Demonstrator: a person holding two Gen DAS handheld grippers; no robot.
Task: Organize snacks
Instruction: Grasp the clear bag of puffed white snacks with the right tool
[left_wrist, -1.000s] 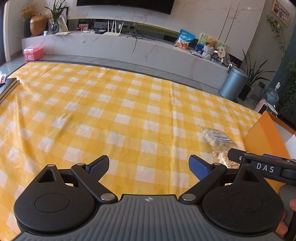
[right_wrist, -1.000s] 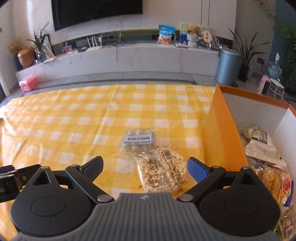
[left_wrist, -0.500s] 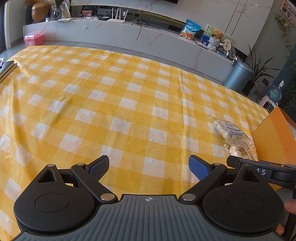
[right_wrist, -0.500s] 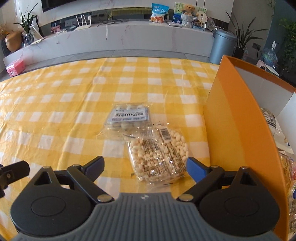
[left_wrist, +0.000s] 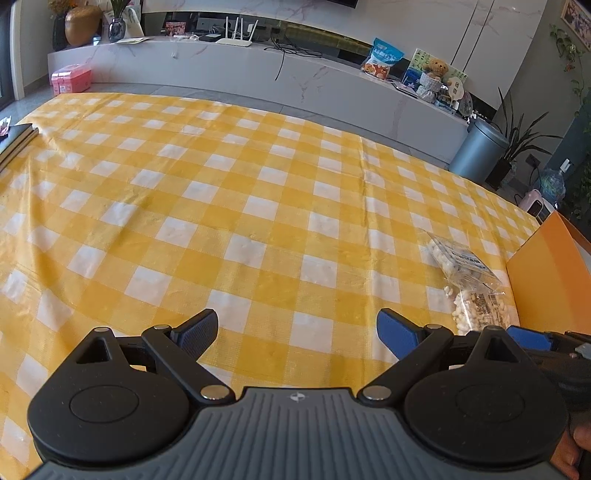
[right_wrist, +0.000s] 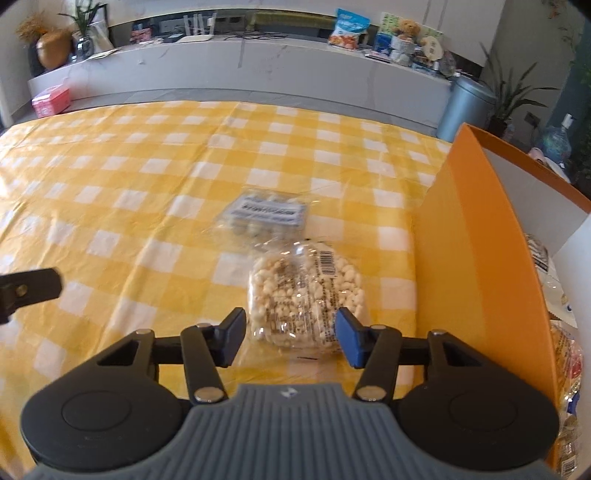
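Right gripper (right_wrist: 290, 334): jaws closing around the near end of the clear puffed-snack bag (right_wrist: 304, 295), narrower than a second ago; pads not yet pressing. Left gripper (left_wrist: 297, 330): jaws wide apart, unchanged, over bare checked cloth (left_wrist: 221, 206). Only the right view shows packets inside the orange box (right_wrist: 476, 258); a second labelled bag (right_wrist: 266, 216) lies just beyond.

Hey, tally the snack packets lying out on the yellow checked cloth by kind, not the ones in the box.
Clear bag of small pale pieces: 1
Clear pack of round balls with a printed label: 1
Total: 2
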